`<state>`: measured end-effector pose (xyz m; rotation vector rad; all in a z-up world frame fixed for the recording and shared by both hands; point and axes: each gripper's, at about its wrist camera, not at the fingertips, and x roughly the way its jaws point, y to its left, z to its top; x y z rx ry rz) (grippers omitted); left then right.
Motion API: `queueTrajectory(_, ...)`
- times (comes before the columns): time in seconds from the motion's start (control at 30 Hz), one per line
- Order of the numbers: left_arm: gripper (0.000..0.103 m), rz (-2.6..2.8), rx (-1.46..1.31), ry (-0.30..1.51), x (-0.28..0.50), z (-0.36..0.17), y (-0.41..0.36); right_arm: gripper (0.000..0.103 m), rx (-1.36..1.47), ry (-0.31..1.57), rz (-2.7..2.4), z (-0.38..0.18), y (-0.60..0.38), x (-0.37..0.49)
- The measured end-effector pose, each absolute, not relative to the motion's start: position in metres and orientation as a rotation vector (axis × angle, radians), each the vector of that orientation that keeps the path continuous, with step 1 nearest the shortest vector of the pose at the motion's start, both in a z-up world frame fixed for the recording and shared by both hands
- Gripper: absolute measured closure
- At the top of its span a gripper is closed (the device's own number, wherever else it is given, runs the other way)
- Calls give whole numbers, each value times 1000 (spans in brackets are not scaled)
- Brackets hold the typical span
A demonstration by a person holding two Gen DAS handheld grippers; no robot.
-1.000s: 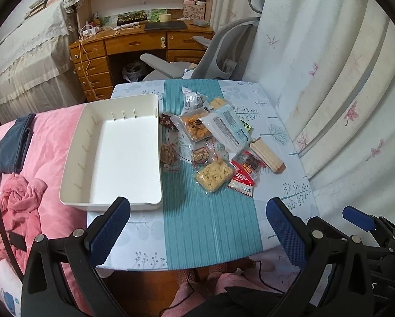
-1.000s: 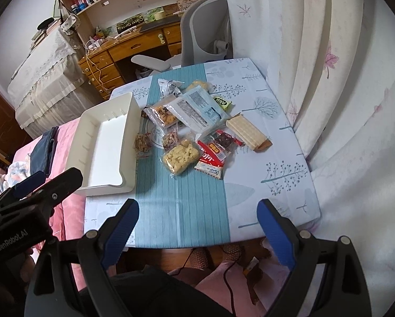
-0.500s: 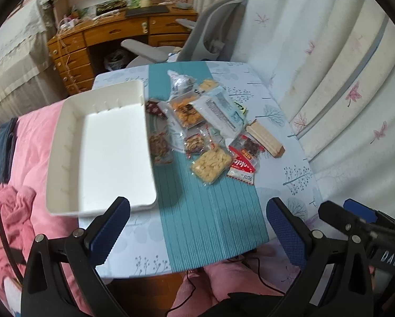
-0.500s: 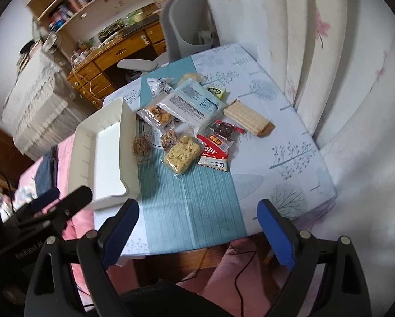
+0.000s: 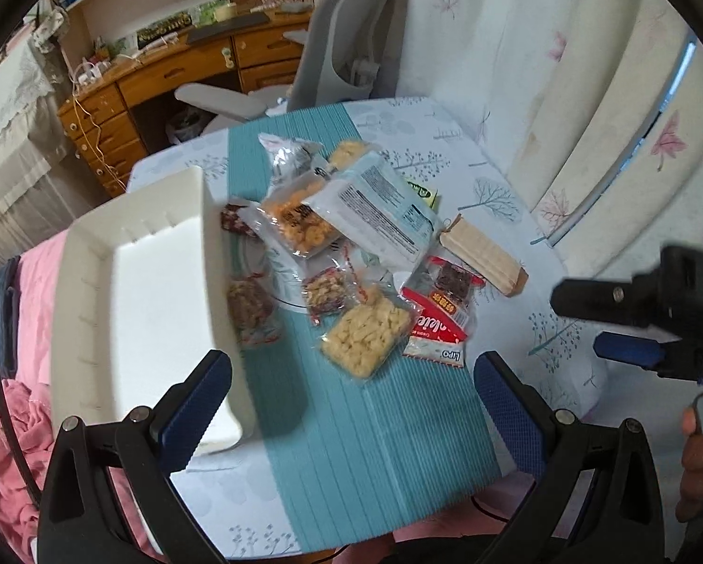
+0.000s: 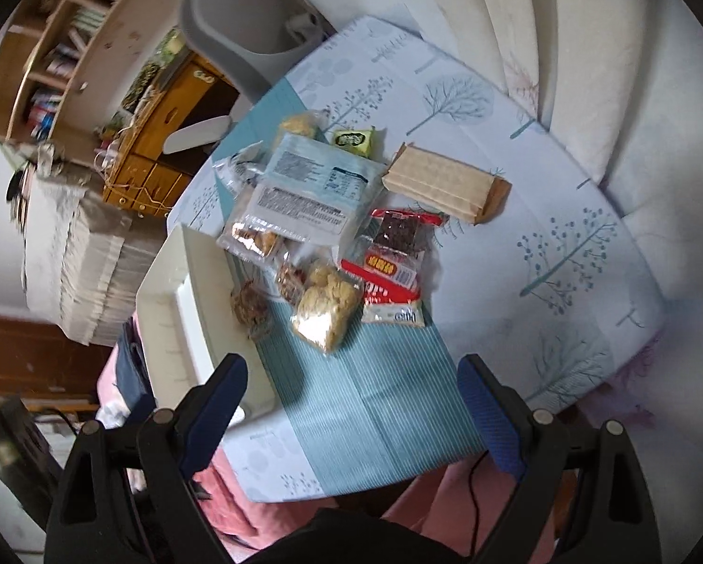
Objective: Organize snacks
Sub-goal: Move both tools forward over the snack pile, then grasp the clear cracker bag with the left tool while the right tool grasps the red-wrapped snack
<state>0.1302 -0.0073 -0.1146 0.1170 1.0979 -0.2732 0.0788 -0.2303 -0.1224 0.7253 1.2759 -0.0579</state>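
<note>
Several snack packs lie in a heap on the table's teal runner (image 5: 379, 427): a yellow puffed-snack bag (image 5: 365, 336), a red wafer pack (image 5: 433, 324), a long cracker pack (image 5: 485, 254), a big pale-blue bag (image 5: 375, 207) and an orange cracker bag (image 5: 299, 223). An empty white bin (image 5: 135, 296) stands left of them. My left gripper (image 5: 351, 399) is open and empty above the near runner. My right gripper (image 6: 351, 399) is open and empty too, tilted; the yellow bag (image 6: 325, 305), the cracker pack (image 6: 445, 183) and the bin (image 6: 172, 301) lie ahead of it.
A white curtain (image 5: 563, 94) hangs along the table's right side. A grey desk chair (image 5: 346, 70) and a wooden desk (image 5: 172, 70) stand behind the table. A pink bedspread (image 5: 27, 423) lies left of it. The right gripper's body (image 5: 657, 310) shows at the right edge.
Both grippers have come lower and closer to the snack heap. The right gripper has rolled, so its view is tilted. Both jaws stay open and empty.
</note>
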Motion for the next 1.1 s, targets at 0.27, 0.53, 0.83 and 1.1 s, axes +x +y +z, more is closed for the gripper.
queueTrajectory(0.27,1,-211,152,1212,168,-171,-28,12,914,1412,-95,-178,-261,122)
queueTrajectory(0.53,1,-173,184,1316,192,-228,-46,12,993,1543,-127,-234,-270,160)
queueTrajectory(0.83,1,-125,179,1423,214,-273,-52,12,989,1628,-181,-269,-267,197)
queueTrajectory(1.1,2,-132,169,1466,229,-297,-57,23,962,1680,-220,-282,-264,217)
